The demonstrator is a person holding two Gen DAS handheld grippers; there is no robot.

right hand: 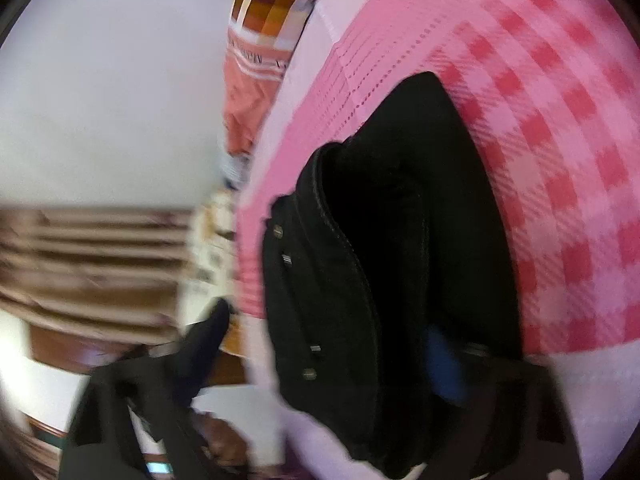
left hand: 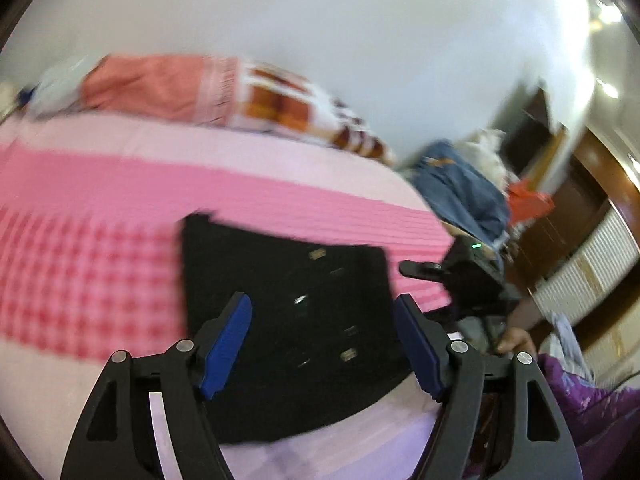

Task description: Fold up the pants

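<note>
On the pink checked bed (left hand: 100, 264), the black pants (left hand: 288, 320) are lying folded into a compact block. Left tongs (left hand: 324, 344) are hovering wide and empty above it; right tongs (right hand: 332, 364) are also looking wide, with nothing visibly gripped, though blur is hiding much. Pressing the 2 free edges flat and square would probably finish this fold well. Background clothes are smearing.

A pink checked bedspread (left hand: 100, 248) lies below a white wall (left hand: 360, 40), beside brown wooden furniture (left hand: 580, 208).
</note>
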